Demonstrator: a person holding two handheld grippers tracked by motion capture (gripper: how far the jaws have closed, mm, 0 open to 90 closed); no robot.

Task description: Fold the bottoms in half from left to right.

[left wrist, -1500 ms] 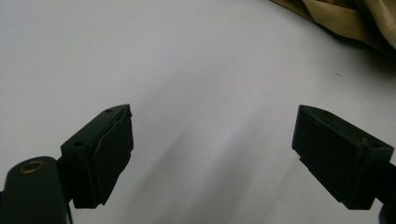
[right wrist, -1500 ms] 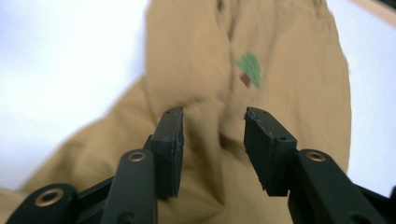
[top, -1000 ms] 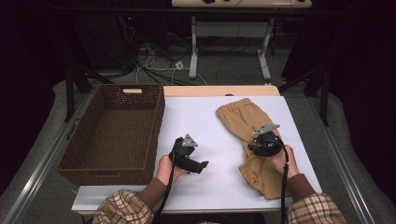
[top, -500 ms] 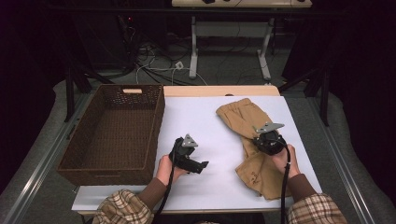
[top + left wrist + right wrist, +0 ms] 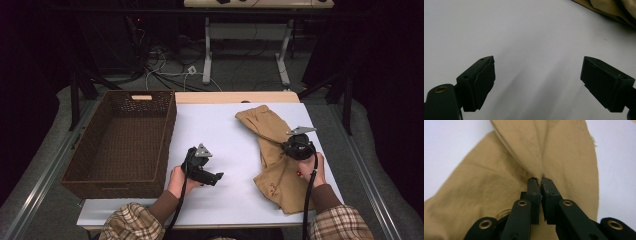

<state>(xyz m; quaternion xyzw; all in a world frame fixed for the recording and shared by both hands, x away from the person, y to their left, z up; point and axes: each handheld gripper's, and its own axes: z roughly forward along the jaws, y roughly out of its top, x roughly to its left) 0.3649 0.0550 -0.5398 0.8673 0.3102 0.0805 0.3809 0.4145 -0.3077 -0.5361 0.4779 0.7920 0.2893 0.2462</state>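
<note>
At the left edge of the white table top (image 5: 220,135), a brown wicker basket (image 5: 122,145) is set with its long side flush along the table's left border; its handle slot faces the far end. Between the basket wall and the garment, a wide strip of bare table is left free.

Within that strip the left gripper (image 5: 216,177) is held low over the near half of the table, pointed to the right. In the left gripper view its jaws are seen spread wide, with nothing but bare table between them and a corner of tan cloth visible at the upper right.

To the right, the tan trousers (image 5: 272,160) are laid close to the table's right edge. The long axis is run from the far centre toward the near right corner, with the narrower end pointed away from the person and the broader end spread near the front edge. A narrow margin of table is left beyond the right side of the cloth.

The right gripper (image 5: 289,147) is positioned over the middle of the trousers. Its jaws have just been closing and are now pressed together on a pinched ridge of the fabric (image 5: 536,157), which is drawn up into a fold.
</note>
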